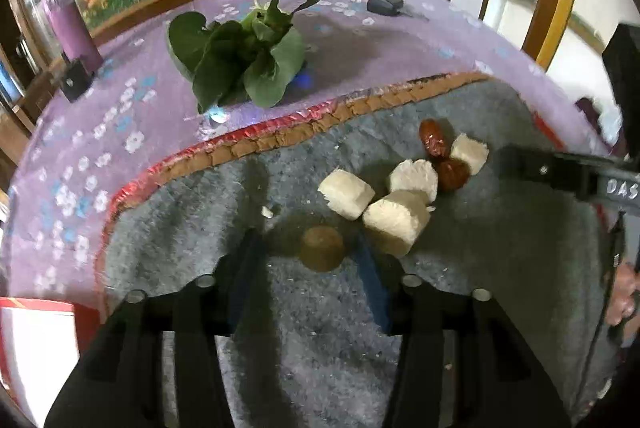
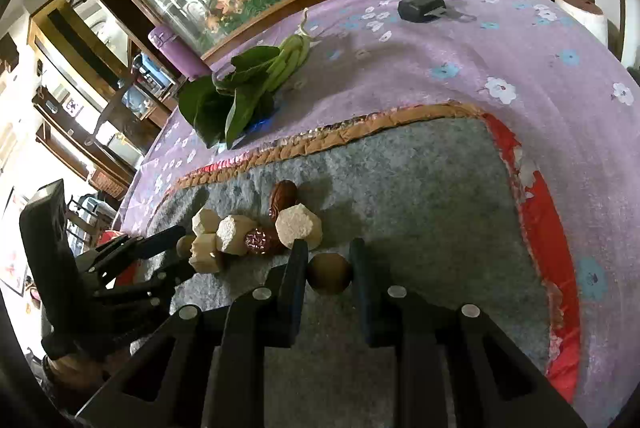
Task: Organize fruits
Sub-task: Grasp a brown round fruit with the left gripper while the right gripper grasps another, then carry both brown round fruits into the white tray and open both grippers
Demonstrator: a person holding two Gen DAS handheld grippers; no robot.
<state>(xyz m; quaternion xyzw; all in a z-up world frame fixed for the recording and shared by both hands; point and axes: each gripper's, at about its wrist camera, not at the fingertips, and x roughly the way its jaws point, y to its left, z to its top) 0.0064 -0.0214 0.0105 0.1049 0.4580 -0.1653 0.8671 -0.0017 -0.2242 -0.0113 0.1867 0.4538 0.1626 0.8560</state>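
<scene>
On the grey felt mat (image 1: pixel 500 268) lie several white peeled chunks (image 1: pixel 396 224) and two red dates (image 1: pixel 434 140) in a loose cluster. A small round brown fruit (image 1: pixel 322 248) rests on the mat between the blue pads of my left gripper (image 1: pixel 310 238). Gaps show on both sides of it, so the gripper is open. In the right wrist view, my right gripper (image 2: pixel 328 245) is shut on a second round brown fruit (image 2: pixel 330 278), just below a white chunk (image 2: pixel 298 228). My left gripper (image 2: pixel 185 248) shows there at the left of the cluster.
The mat lies on a purple flowered cloth (image 1: pixel 360 60). A bunch of leafy greens (image 1: pixel 240 60) and a black car key (image 1: pixel 384 3) sit beyond the mat. A purple bottle (image 1: pixel 72 24) stands far left, a red-and-white box (image 1: pixel 32 340) near left.
</scene>
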